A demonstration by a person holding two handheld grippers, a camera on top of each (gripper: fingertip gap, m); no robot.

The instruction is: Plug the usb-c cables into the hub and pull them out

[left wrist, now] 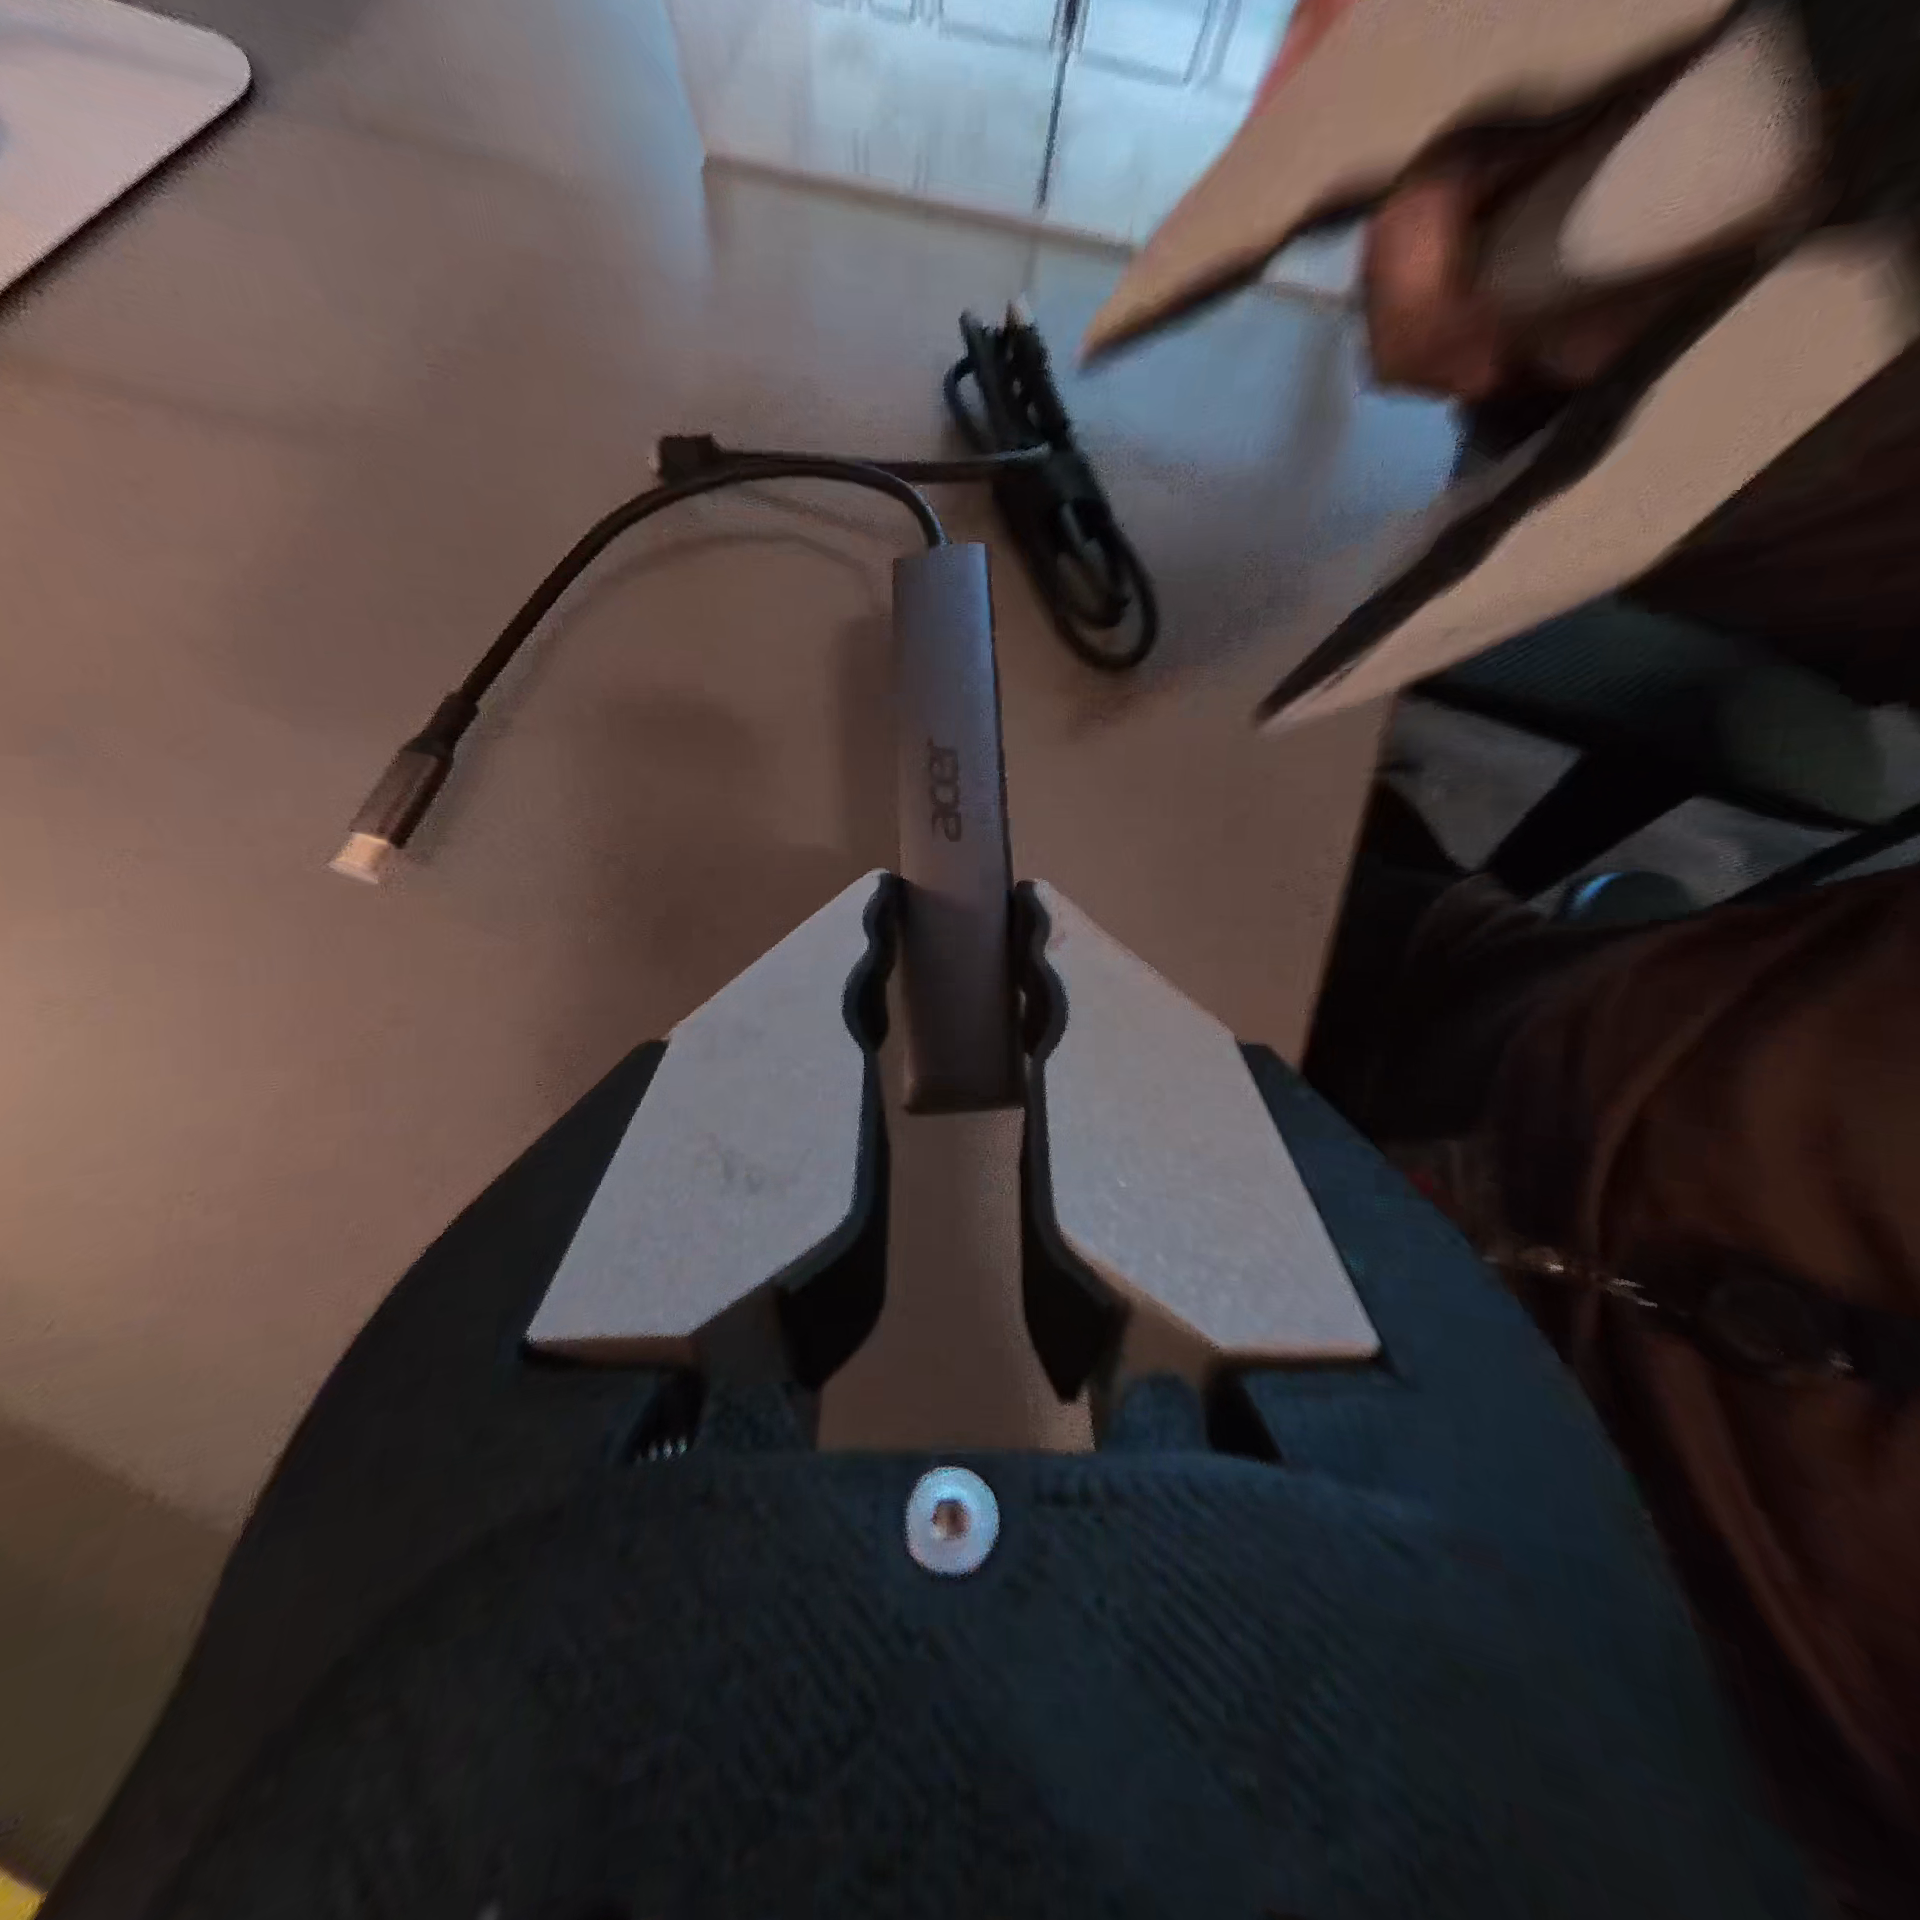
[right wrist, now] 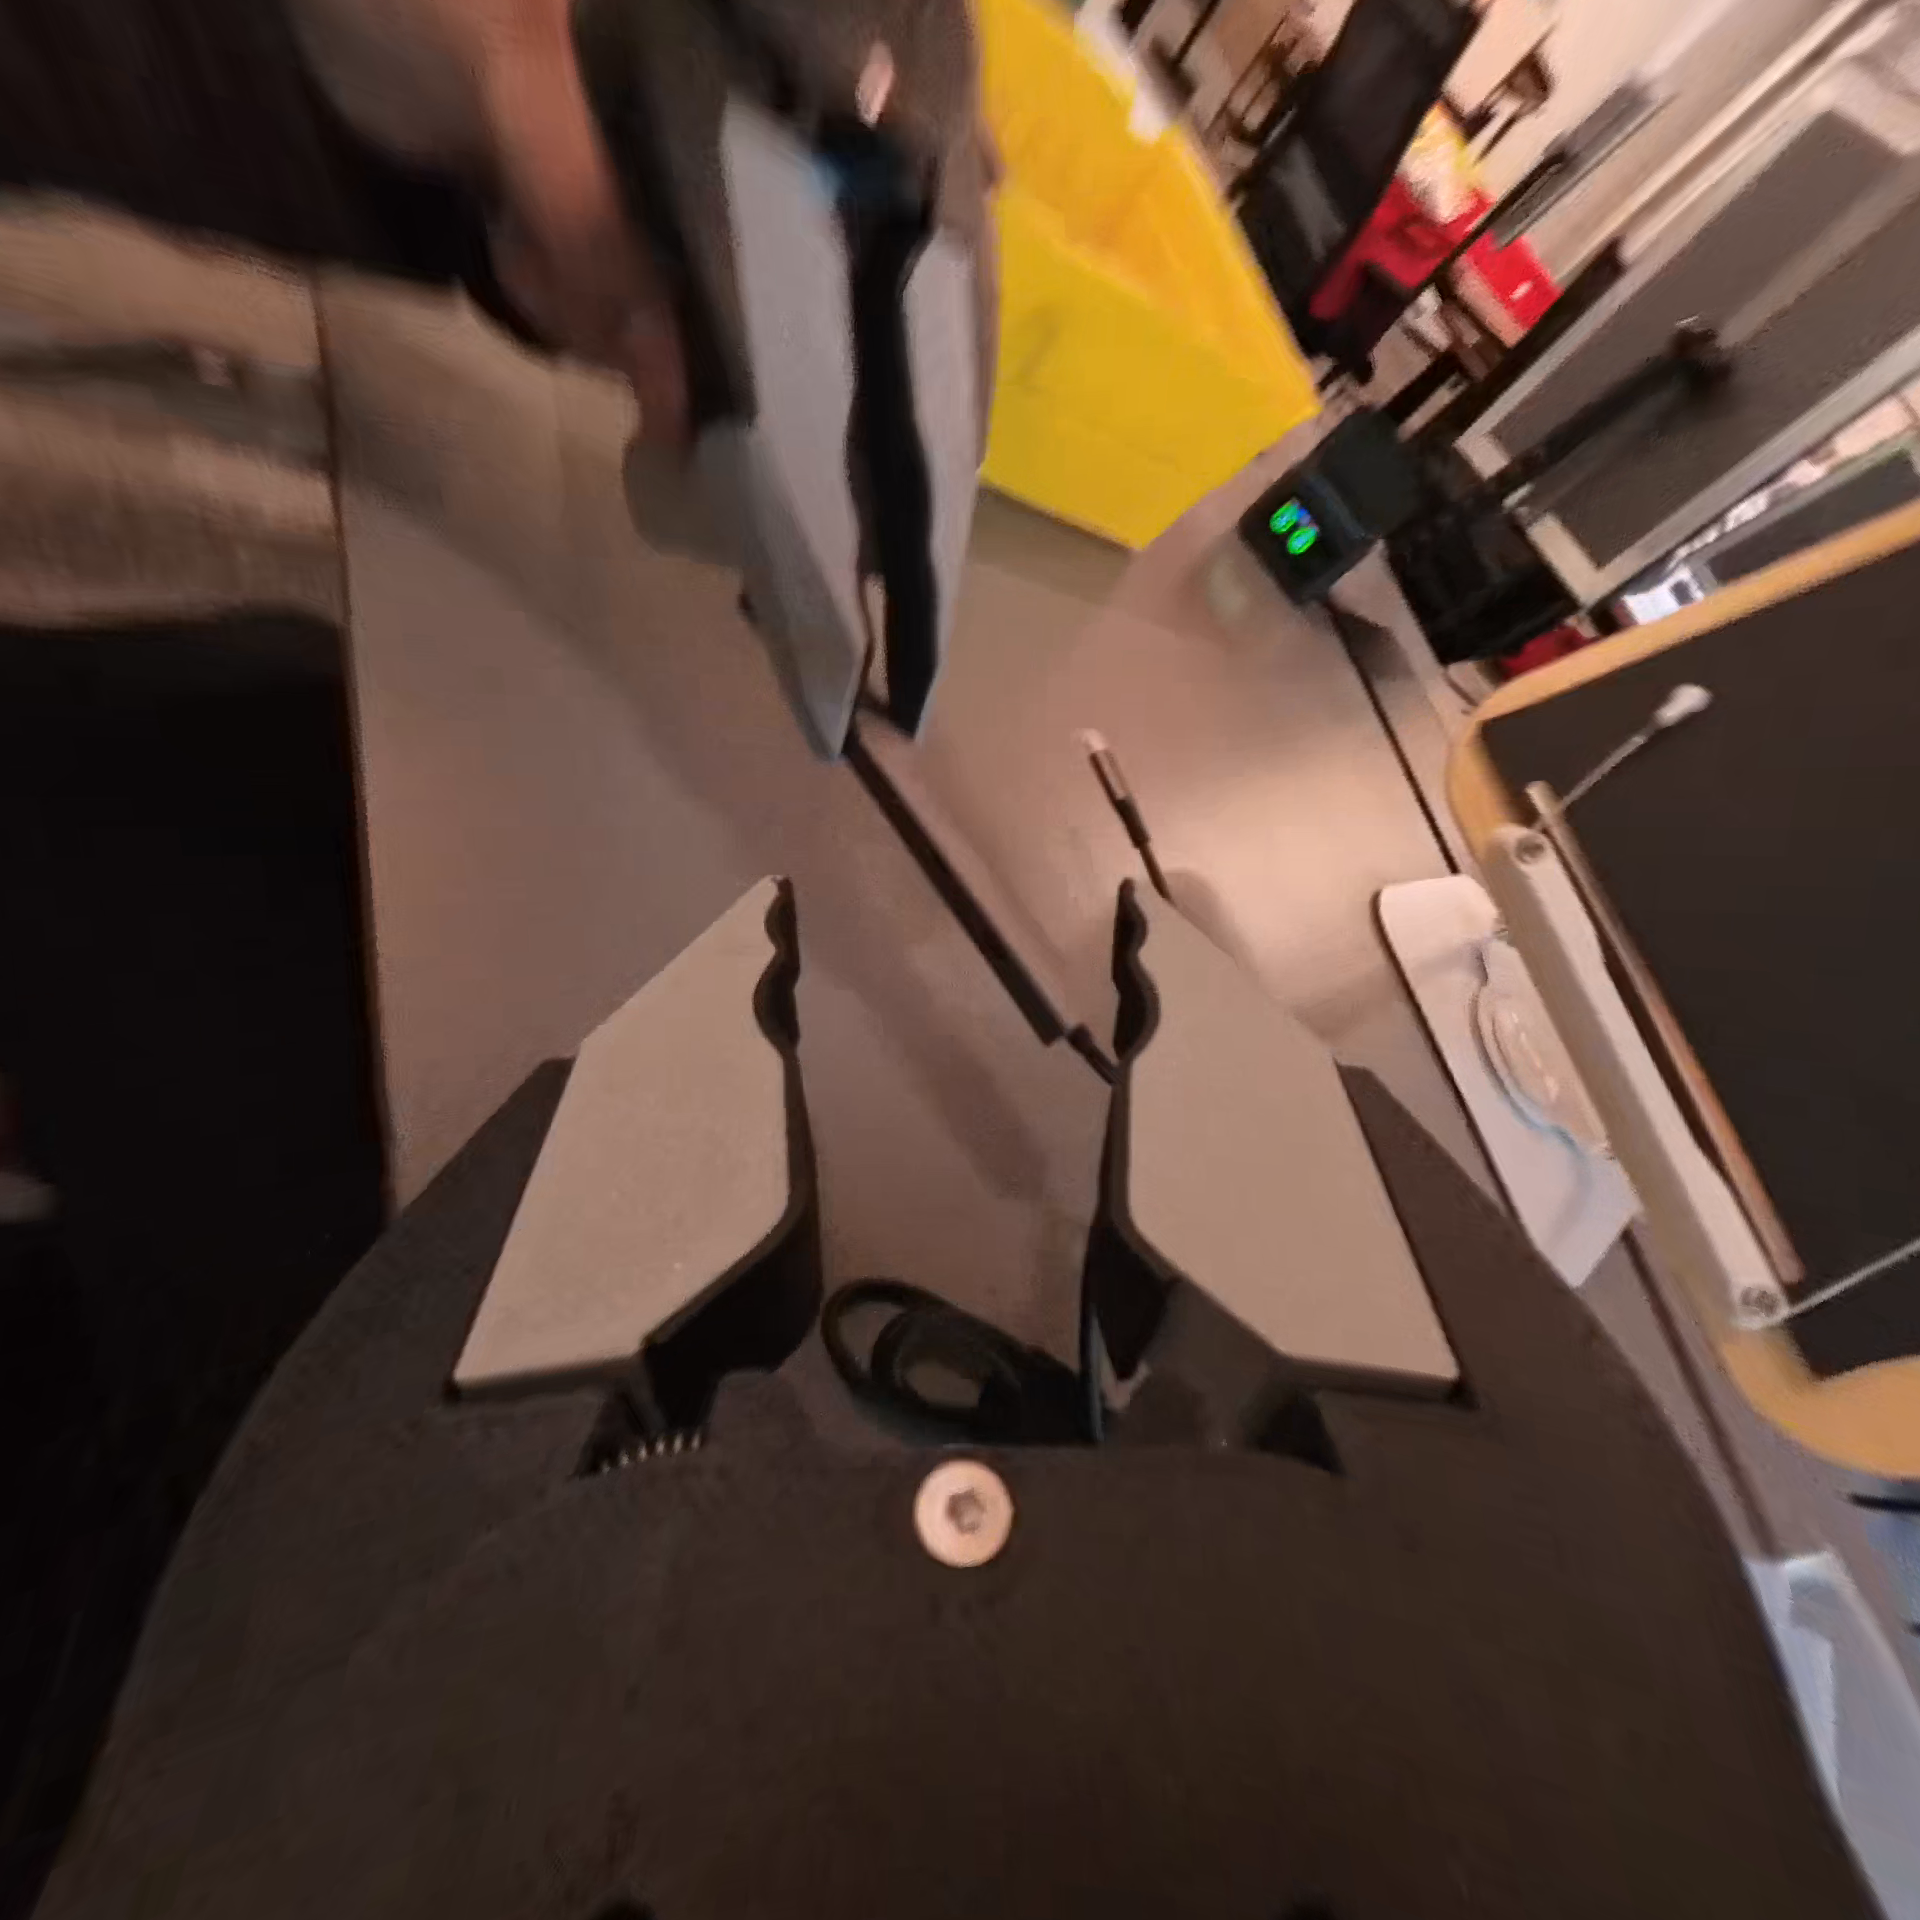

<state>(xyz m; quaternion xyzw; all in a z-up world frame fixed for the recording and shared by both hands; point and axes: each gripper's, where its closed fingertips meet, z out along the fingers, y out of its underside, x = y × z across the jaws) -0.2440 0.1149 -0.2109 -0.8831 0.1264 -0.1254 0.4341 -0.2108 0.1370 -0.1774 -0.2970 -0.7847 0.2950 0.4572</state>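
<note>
- On the table [left wrist: 312,540], the left claw [left wrist: 954,935] has its two fingers squeezed onto the near end of the grey hub [left wrist: 951,790]. The hub lies flat and points away from the claw.
- The hub's own short cable [left wrist: 582,582] curves off to the left. Its metal plug [left wrist: 374,831] rests on the table, in nothing.
- A black usb-c cable [left wrist: 1049,499] lies wound in a bundle just beside the far end of the hub, on the right. It is not plugged in.
- The right claw [right wrist: 951,971] is wide open and holds nothing. In the left wrist view it looks blurry, up above the table at the right.
- In the right wrist view the wound cable [right wrist: 935,1361] shows low down between the open fingers.
- I think the step in hand is holding the hub still while the right claw goes for the cable. Plugging in has not begun.
- Next, the right claw needs to pinch the cable close to its plug. Then the plug must line up straight with a hole on the hub. Which side has the hole I cannot tell.
</note>
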